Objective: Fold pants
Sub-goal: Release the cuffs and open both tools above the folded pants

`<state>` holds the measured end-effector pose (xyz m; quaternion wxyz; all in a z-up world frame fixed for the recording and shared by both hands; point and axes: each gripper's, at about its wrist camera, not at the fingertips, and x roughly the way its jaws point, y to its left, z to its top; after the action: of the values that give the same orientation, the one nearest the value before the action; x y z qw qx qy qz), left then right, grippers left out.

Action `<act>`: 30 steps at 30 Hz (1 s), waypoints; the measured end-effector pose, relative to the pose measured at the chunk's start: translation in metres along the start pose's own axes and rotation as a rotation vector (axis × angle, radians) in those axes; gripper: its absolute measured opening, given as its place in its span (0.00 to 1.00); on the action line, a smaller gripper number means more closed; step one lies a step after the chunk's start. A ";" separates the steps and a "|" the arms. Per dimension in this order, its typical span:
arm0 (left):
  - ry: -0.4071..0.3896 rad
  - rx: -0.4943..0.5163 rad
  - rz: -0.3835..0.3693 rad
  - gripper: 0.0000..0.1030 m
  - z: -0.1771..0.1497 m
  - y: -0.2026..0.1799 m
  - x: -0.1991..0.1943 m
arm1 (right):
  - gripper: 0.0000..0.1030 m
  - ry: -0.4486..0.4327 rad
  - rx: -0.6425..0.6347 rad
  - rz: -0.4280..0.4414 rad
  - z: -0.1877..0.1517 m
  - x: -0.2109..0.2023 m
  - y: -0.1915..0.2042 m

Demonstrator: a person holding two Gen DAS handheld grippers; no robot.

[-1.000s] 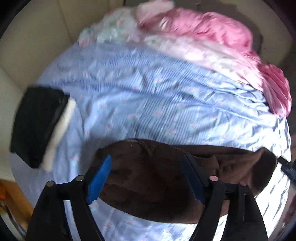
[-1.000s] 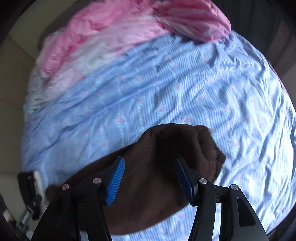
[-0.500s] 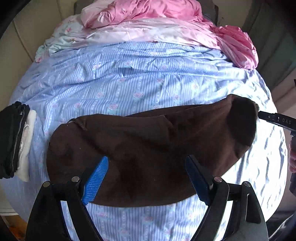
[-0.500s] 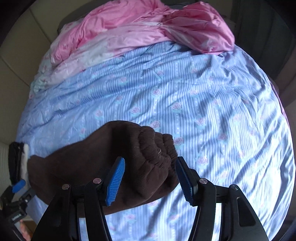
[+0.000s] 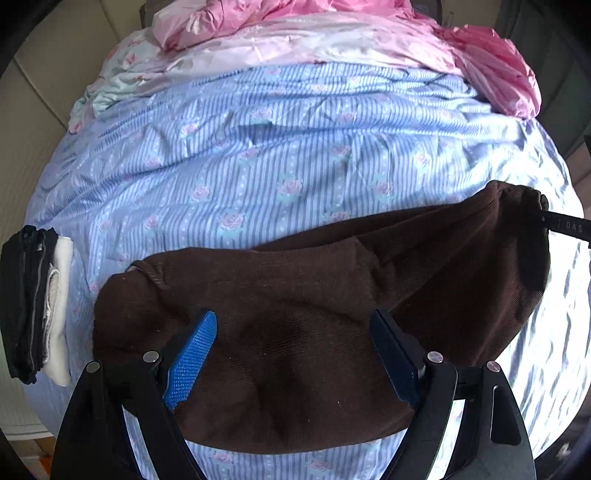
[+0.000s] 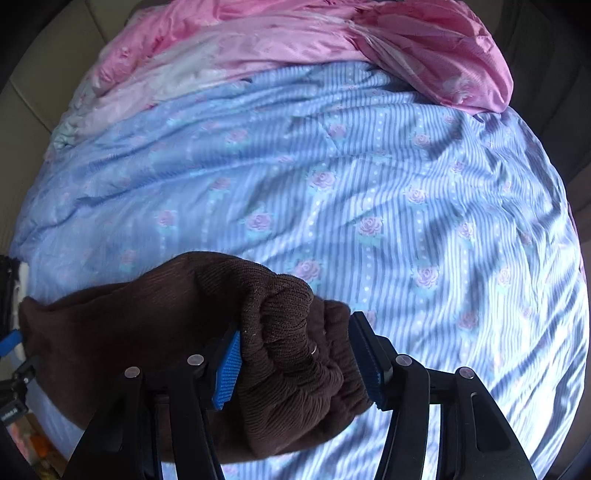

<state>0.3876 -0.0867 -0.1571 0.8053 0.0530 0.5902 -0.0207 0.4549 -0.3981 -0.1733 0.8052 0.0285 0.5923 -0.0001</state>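
Dark brown pants [image 5: 314,314] lie across the near part of a bed, stretching from lower left to the right edge in the left wrist view. My left gripper [image 5: 295,354] is open, its blue pads on either side of the cloth above it. In the right wrist view the bunched ribbed waistband end of the pants [image 6: 288,332] sits between the pads of my right gripper [image 6: 295,362], which is open and partly closed around the bunch. The right gripper's tip [image 5: 565,225] shows at the pants' right end in the left wrist view.
The bed has a blue striped sheet with roses [image 5: 277,158] [image 6: 369,184]. A pink quilt [image 5: 369,33] [image 6: 332,40] is heaped at the far side. A folded stack of black and white clothes [image 5: 33,302] sits at the left edge. Beige walls surround the bed.
Both grippers have drawn back and down. The pants now lie spread wider across the sheet, and the waistband bunch sits deeper between the right gripper's pads.
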 end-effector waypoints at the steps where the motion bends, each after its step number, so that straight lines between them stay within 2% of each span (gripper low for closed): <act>1: 0.005 0.001 0.002 0.82 0.000 -0.001 0.003 | 0.46 0.009 0.006 0.002 0.000 0.005 0.000; 3: 0.023 -0.008 0.007 0.82 0.001 0.002 0.012 | 0.31 0.014 0.014 0.009 -0.001 0.010 0.002; 5: 0.040 -0.038 0.013 0.82 0.003 0.011 0.019 | 0.30 0.022 0.013 -0.025 -0.002 0.006 0.007; 9: 0.034 -0.119 0.037 0.83 0.005 0.034 0.021 | 0.27 0.038 -0.003 -0.080 -0.009 -0.031 0.017; 13: -0.034 -0.020 0.145 0.83 0.012 0.021 0.013 | 0.26 0.071 -0.066 -0.203 -0.006 -0.042 0.018; 16: -0.036 -0.006 0.161 0.83 0.016 0.019 0.013 | 0.27 0.096 -0.009 -0.179 0.006 -0.021 0.009; 17: -0.033 -0.010 0.163 0.83 0.017 0.022 0.012 | 0.28 0.094 -0.003 -0.189 0.007 -0.018 0.010; 19: -0.031 -0.022 0.163 0.83 0.015 0.029 0.009 | 0.39 0.079 -0.026 -0.262 0.004 -0.020 0.016; 20: -0.033 -0.026 0.164 0.83 0.014 0.033 0.005 | 0.52 0.045 -0.048 -0.329 0.001 -0.027 0.022; 21: -0.042 -0.029 0.161 0.83 0.012 0.037 0.001 | 0.60 0.010 -0.073 -0.384 -0.003 -0.035 0.029; 23: -0.080 -0.028 0.151 0.83 0.006 0.049 -0.013 | 0.62 -0.060 -0.117 -0.476 -0.011 -0.055 0.047; 24: -0.098 -0.030 0.148 0.83 0.003 0.057 -0.019 | 0.63 -0.088 -0.132 -0.485 -0.016 -0.066 0.060; 25: -0.109 -0.034 0.144 0.84 0.000 0.064 -0.024 | 0.63 -0.103 -0.145 -0.456 -0.020 -0.075 0.071; 27: -0.132 -0.071 0.123 0.86 -0.007 0.092 -0.034 | 0.63 -0.130 -0.169 -0.328 -0.030 -0.091 0.100; 30: -0.134 -0.172 0.016 0.86 -0.020 0.146 -0.039 | 0.63 -0.151 -0.214 -0.208 -0.040 -0.098 0.141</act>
<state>0.3705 0.0596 -0.1175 0.8446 -0.0131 0.5342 0.0330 0.3921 -0.2589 -0.0854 0.8414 -0.1191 0.5266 -0.0224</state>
